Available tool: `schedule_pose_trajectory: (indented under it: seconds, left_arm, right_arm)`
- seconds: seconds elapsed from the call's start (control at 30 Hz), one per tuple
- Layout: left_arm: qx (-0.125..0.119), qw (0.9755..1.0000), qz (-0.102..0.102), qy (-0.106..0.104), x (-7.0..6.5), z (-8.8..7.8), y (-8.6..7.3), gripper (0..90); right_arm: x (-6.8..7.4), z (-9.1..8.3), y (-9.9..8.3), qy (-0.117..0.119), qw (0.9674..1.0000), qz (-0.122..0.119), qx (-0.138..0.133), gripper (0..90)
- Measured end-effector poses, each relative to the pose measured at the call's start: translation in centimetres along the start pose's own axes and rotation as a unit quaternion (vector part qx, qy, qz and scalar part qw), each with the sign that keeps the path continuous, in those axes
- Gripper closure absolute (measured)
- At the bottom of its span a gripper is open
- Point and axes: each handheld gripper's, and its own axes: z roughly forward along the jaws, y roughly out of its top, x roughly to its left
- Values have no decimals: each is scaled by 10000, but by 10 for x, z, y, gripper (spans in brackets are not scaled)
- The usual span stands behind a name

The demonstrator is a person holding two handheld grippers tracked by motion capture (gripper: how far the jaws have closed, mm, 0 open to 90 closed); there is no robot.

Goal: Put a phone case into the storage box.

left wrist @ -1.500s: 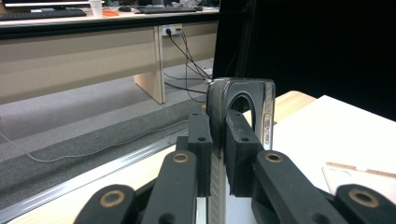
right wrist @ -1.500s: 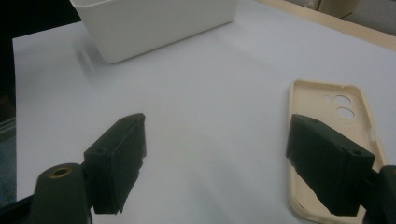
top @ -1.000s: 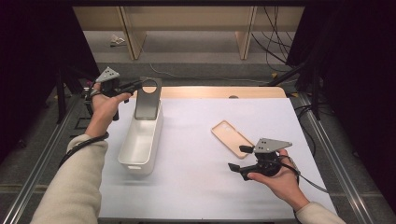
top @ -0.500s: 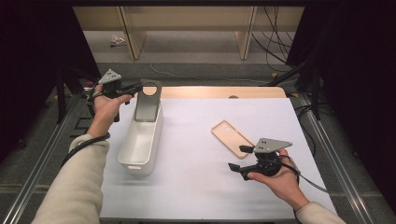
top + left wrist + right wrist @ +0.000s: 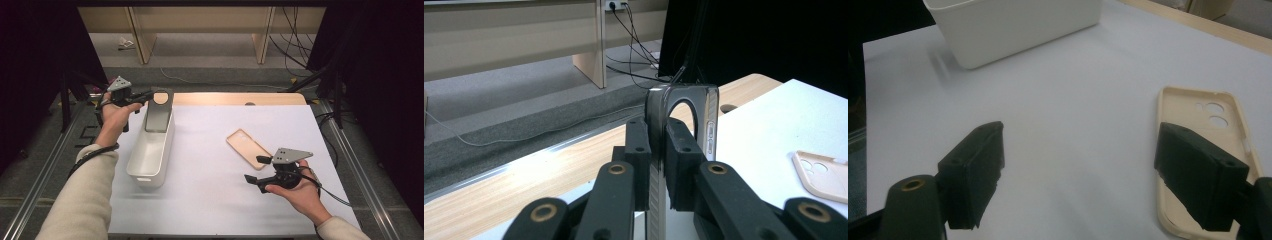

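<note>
A white bin [image 5: 150, 150] serves as the landmark on the white-covered desk [image 5: 210, 200], its long side running away from the person. Off to its right, well apart, a beige phone case [image 5: 248, 148] lies flat with its hollow side up, bare desk between it and the bin. At the bin's far end, a dark phone [image 5: 159, 112] stands upright over the opening, pinched at its upper edge by the clenched jaws of the left gripper [image 5: 145, 95]; the left gripper view shows the phone [image 5: 681, 125] edge-on, squeezed between both pads. To the bin's right, just past the case's near end, the right gripper [image 5: 256, 170] hovers with jaws spread wide, empty, the case [image 5: 1208, 150] partly behind one jaw.
</note>
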Motion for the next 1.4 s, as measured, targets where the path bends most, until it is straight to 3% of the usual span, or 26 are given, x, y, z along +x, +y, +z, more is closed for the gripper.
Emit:
schedule_pose_trajectory:
  seconds: [1.0, 1.4]
  left_arm:
    - [154, 9997, -149, 76, 7, 6, -11, 808]
    - [325, 9992, -164, 134, 10, 9, -16, 803]
  right_arm:
    - [0, 0, 0, 0, 10000, -7, 4, 211]
    - [0, 0, 0, -4, 10000, -10, 5, 210]
